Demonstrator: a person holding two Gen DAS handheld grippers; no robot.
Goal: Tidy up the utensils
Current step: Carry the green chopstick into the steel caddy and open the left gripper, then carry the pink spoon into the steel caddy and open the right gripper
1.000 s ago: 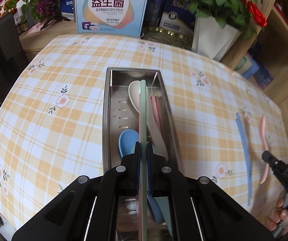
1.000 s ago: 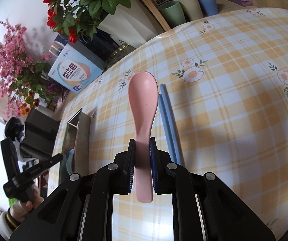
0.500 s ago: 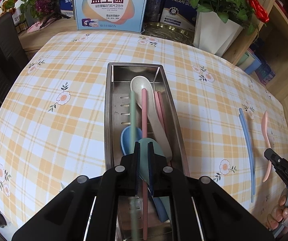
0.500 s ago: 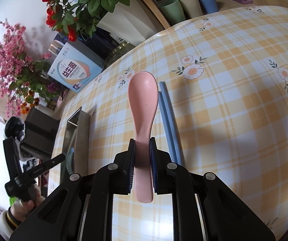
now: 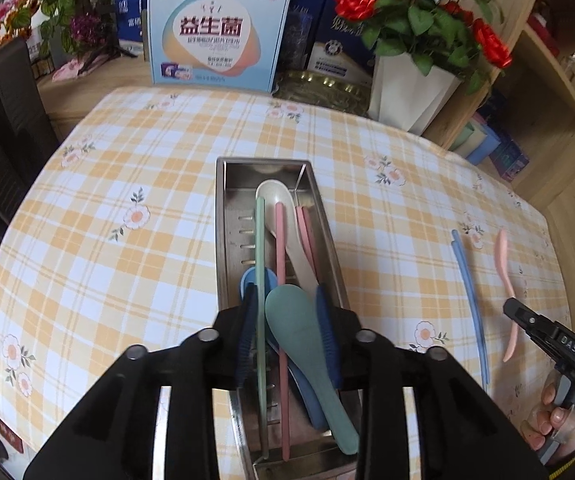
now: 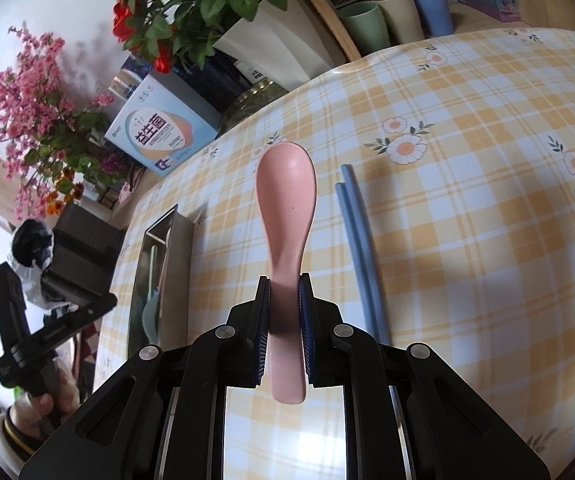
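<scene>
Left gripper (image 5: 289, 336) jaws just opened, holding nothing, over the near end of the metal tray (image 5: 223, 240); green chopstick (image 5: 260, 280) lies inside it. Right gripper (image 6: 284, 328) clamps pink spoon (image 6: 285, 208), blue chopsticks (image 6: 361, 248) just right.

Wrist views angled down, sharing tray (image 5: 223, 240)
</scene>
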